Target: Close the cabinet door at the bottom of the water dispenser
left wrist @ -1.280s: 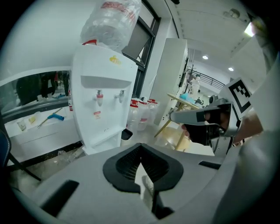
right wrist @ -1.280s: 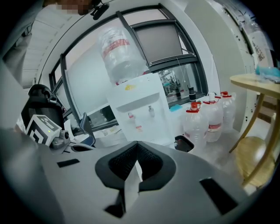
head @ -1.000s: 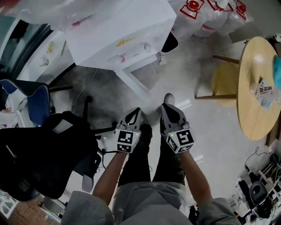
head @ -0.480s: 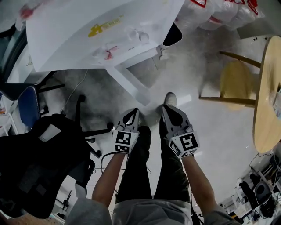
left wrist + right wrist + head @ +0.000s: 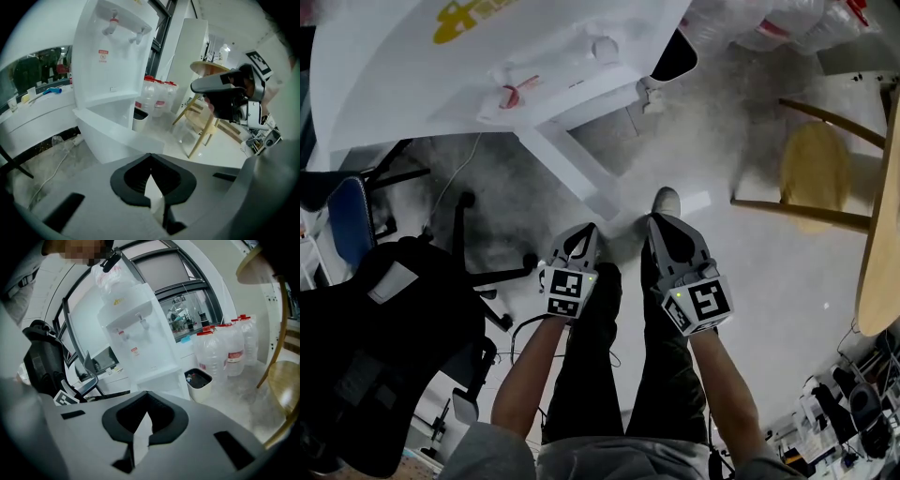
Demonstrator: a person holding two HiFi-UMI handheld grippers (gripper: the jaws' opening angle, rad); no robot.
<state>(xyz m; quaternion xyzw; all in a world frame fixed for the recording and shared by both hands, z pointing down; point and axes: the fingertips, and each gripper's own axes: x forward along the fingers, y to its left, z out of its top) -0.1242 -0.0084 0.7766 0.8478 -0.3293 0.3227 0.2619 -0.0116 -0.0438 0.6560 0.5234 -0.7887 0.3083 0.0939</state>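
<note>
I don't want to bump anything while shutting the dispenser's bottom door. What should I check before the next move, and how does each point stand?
1. Cabinet door open and swung out toward the person: ok.
2. Left gripper and right gripper empty, jaws together: ok.
3. A gripper in contact with the door: not ok; both are apart from it, over the legs.
4. Gap between the door and the water dispenser free of things: ok.
5. Bin out of the door's swing: probably ok; it stands beside the dispenser.
6. Door latch in working order: cannot tell.
</note>
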